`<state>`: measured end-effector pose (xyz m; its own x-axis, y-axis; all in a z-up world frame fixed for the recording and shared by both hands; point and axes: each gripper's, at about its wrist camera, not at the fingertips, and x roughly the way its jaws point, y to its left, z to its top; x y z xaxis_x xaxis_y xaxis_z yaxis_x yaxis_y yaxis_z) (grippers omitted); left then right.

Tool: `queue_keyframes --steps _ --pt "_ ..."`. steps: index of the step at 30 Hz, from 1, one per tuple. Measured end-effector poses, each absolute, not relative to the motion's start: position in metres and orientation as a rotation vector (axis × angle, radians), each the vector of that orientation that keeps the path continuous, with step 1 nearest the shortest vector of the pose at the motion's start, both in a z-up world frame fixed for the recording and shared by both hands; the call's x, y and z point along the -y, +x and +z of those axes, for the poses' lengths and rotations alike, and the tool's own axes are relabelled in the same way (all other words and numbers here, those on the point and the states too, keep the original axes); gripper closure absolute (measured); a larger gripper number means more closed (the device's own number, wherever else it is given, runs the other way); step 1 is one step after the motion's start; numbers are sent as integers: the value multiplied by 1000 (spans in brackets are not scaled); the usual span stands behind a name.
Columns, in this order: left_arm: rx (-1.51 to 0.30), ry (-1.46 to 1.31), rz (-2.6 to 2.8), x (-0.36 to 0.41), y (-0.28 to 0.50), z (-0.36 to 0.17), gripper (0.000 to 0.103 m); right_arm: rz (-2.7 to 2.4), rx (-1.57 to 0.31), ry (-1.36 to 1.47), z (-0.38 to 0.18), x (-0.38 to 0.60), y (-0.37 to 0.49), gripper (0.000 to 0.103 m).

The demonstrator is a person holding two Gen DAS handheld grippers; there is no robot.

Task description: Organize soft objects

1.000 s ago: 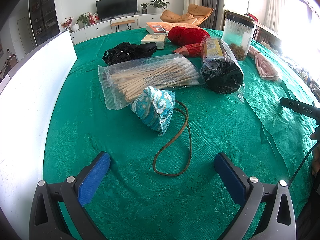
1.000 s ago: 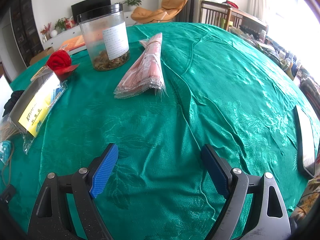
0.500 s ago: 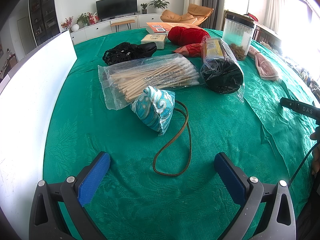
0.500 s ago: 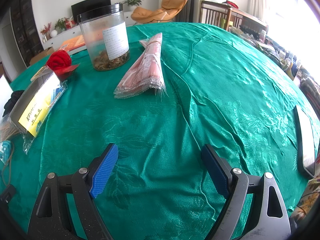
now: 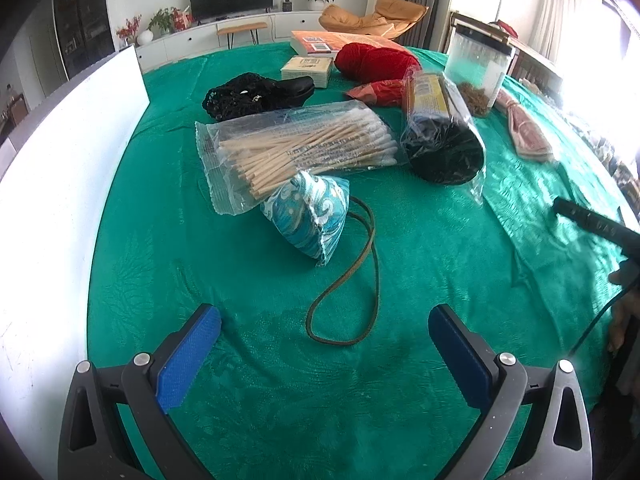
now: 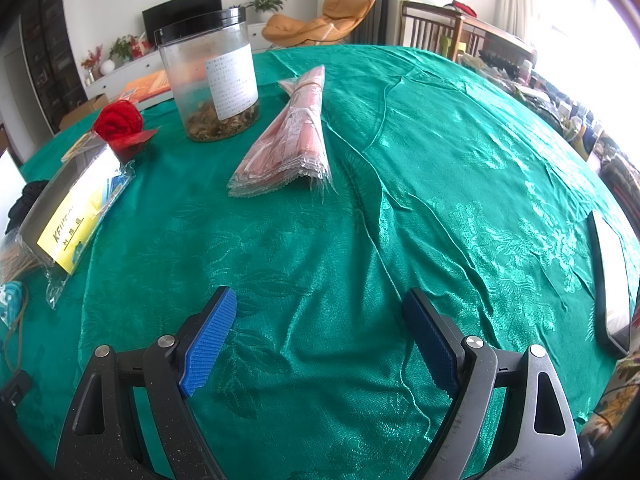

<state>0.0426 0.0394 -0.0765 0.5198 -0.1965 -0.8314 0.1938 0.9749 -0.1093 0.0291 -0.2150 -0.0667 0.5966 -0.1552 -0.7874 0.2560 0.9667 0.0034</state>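
A blue patterned pouch (image 5: 310,216) with a brown cord loop (image 5: 352,296) lies on the green tablecloth, just ahead of my open left gripper (image 5: 324,336). Behind it sit a bag of cotton swabs (image 5: 296,148), a black mesh item (image 5: 248,94), red yarn (image 5: 374,62) and a bagged black roll (image 5: 442,136). My right gripper (image 6: 320,334) is open over bare cloth. Further ahead of it lies a pink packet bundle (image 6: 292,136). The red yarn (image 6: 118,122) and the bagged roll (image 6: 76,204) show at its left.
A white board (image 5: 60,184) stands along the left. A clear jar (image 6: 210,80) with dried contents stands behind the pink bundle. Books (image 5: 316,42) lie at the far edge. A flat dark-framed slab (image 6: 610,276) lies at the right. The right gripper's body (image 5: 592,224) shows at the right.
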Motion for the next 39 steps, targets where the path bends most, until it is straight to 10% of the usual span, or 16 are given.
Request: queue_keyframes --steps 7,13,20,22,24,25,39 --pt "-1019 -160 -185 -63 128 -10 0 -236 -900 123 -67 215 30 15" --pt "-1179 -66 -70 -67 225 -39 7 -154 -707 390 -38 255 17 17" --pt "-1267 -193 -81 -74 255 -63 8 -55 -921 356 -32 272 139 16" --pt "-1274 -256 -88 -81 257 -65 43 -45 -1002 305 -50 264 165 25" --pt "-1281 -314 -89 -91 259 -69 61 -85 -1008 221 -54 259 171 77" --pt "-1268 -345 -96 -95 259 -69 64 -68 -1000 235 -51 261 172 83" --pt "-917 -512 -279 -155 180 64 68 112 -734 194 111 220 125 84"
